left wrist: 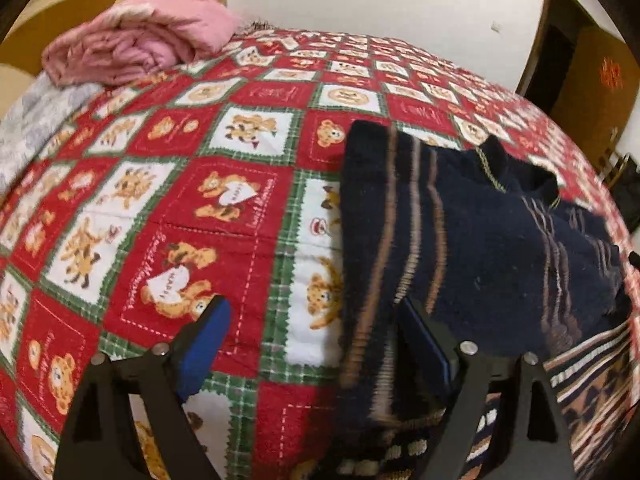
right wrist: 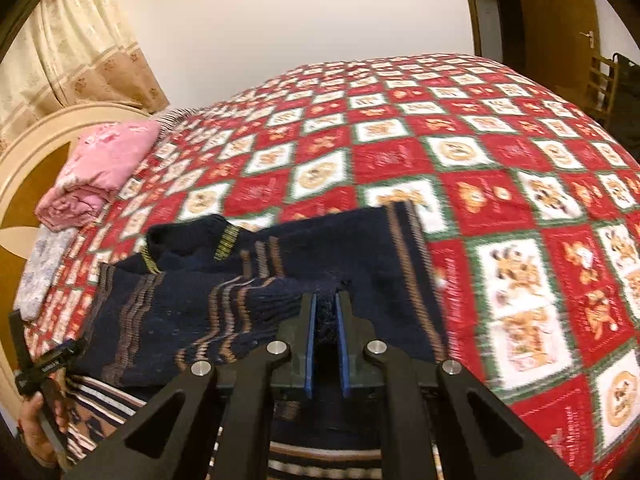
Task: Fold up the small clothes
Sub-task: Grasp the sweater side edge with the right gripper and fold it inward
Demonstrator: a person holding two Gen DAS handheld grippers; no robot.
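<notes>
From my left camera, my left gripper (left wrist: 316,328) stands wide apart at the bottom of the frame. The dark striped sweater (left wrist: 460,240) lies right of centre on the teddy-bear quilt (left wrist: 200,160); a pink blanket (left wrist: 132,44) sits upper left.

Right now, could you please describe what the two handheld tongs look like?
Both the left tongs and the right tongs have matte black angular arms with triangular cutouts, round silver pivot bolts and flat blue pads lining the inner faces.
</notes>
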